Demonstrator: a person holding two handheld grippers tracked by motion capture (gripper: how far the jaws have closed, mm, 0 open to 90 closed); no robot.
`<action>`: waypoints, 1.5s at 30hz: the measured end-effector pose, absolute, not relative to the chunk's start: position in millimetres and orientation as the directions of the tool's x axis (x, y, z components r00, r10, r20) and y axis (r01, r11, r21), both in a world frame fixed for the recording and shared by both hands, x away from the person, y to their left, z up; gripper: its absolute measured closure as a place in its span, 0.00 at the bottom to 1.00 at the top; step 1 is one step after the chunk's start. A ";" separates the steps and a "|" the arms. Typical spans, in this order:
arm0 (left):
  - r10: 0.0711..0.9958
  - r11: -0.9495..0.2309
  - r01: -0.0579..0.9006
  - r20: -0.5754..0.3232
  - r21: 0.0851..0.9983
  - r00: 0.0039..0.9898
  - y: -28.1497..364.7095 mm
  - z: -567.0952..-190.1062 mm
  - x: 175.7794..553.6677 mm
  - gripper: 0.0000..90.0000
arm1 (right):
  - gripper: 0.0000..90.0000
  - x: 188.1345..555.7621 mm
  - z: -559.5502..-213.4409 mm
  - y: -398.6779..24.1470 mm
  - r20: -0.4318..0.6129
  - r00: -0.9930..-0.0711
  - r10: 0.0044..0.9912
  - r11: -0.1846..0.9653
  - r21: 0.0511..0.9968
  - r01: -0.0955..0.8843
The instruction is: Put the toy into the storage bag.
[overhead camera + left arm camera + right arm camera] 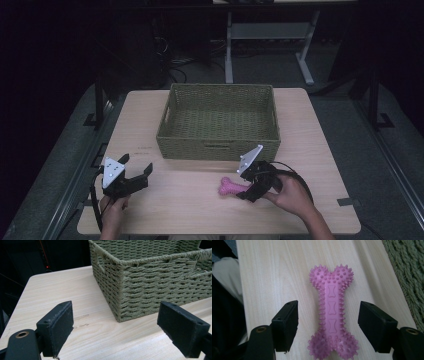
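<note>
A pink spiky bone-shaped toy (231, 187) (332, 315) lies flat on the wooden table (190, 205), in front of a green woven basket (218, 122) (150, 282). My right gripper (247, 192) (328, 326) straddles the toy's near end, with a jaw on each side and a gap between each pad and the toy. My left gripper (137, 171) (115, 327) rests at the table's front left, jaws wide apart with nothing between them, aimed at the basket's near corner.
The basket's inside looks bare. Table legs (229, 50) and cables (175, 65) stand on the dark floor beyond the table's far edge. A piece of tape (346, 202) marks the table near its right front corner.
</note>
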State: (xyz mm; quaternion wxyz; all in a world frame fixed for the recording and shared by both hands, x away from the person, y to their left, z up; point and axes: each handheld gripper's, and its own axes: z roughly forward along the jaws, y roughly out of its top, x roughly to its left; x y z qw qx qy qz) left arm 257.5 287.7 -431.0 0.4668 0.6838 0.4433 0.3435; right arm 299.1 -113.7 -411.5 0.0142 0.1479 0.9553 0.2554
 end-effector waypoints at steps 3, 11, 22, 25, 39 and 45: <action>0.927 -0.170 0.285 0.055 0.943 0.372 287.7 -430.9 257.5 0.14 | 0.40 300.8 -415.0 -110.2 0.050 -0.957 0.285 0.834 0.480 0.273; 0.926 -0.171 0.287 0.054 0.942 0.374 287.5 -431.0 258.0 0.14 | 0.47 304.0 -424.0 -102.6 0.043 -0.958 0.284 0.863 0.424 0.275; 0.926 -0.169 0.287 0.052 0.943 0.374 288.9 -430.6 257.9 0.14 | 0.50 306.5 -436.6 -94.2 0.036 -0.961 0.274 0.885 0.382 0.266; 0.927 -0.168 0.285 0.054 0.943 0.370 289.0 -430.4 257.6 0.14 | 0.52 306.3 -438.4 -93.4 0.032 -0.962 0.271 0.889 0.374 0.263; 0.929 -0.144 0.287 0.029 0.947 0.369 291.8 -430.1 257.6 0.14 | 0.64 308.4 -437.8 -89.0 0.016 -0.968 0.251 0.911 0.334 0.242; 0.928 -0.148 0.281 0.035 0.948 0.371 290.9 -429.8 257.5 0.14 | 0.64 309.5 -432.0 -90.9 0.036 -0.969 0.246 0.906 0.346 0.243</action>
